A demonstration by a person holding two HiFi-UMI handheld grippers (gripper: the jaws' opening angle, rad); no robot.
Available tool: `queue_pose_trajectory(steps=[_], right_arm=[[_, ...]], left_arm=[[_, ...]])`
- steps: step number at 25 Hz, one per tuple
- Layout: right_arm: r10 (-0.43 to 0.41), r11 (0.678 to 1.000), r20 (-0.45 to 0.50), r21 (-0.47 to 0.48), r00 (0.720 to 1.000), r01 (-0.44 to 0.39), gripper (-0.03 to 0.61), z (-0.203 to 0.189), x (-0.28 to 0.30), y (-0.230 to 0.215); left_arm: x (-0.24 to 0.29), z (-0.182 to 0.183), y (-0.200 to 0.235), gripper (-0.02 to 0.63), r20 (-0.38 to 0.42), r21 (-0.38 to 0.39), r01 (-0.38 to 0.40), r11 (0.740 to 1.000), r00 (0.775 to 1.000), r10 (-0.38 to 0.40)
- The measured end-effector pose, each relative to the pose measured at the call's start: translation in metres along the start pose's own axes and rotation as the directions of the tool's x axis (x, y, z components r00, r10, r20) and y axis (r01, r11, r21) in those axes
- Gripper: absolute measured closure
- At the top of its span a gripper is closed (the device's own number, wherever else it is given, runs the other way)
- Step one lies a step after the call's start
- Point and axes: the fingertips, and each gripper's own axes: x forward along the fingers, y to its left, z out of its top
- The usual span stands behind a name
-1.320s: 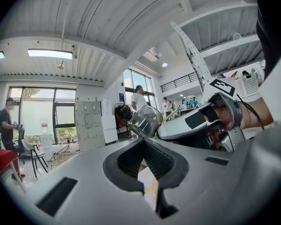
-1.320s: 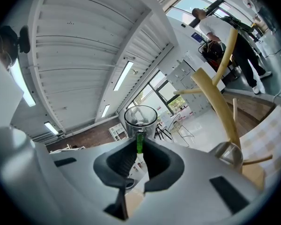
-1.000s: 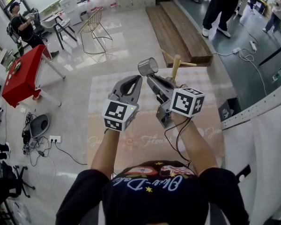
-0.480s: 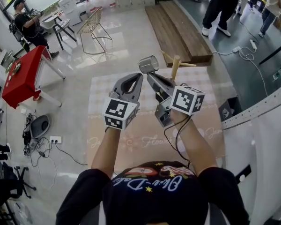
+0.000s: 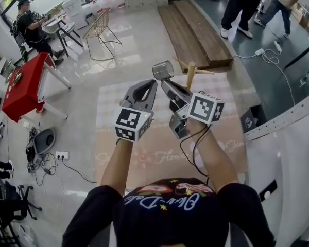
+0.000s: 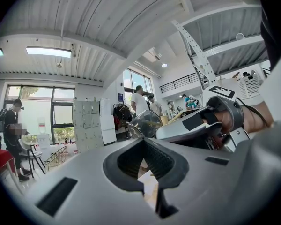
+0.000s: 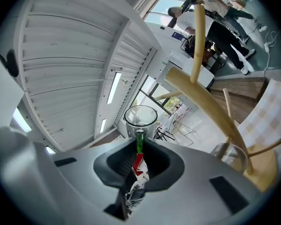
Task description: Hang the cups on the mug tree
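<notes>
The cup (image 7: 140, 118) sat just beyond the tips of the right gripper (image 7: 139, 159), whose jaws were clamped on its green handle (image 7: 140, 143). It was probably held that way so the handle's loop could slip over a peg. The tree (image 7: 201, 95) rose ahead and right of those jaws, near the cup but apart from it. The left gripper (image 6: 147, 159) waited beside it, apparently idle, jaws together on nothing.

light: bright daylight | source: windows (image 6: 35, 114) | edges: fisheye-warped | focus: sharp
</notes>
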Motion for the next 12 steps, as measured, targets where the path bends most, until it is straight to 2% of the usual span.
queue_pose_trajectory(steps=[12], right_arm=[[0.008,0.998,0.016,0.062,1.000,-0.009,0.531,0.010,0.006,-0.012]], left_arm=[[0.015,0.000,0.003,0.609,-0.006,0.013,0.000,1.000,1.000,0.001]])
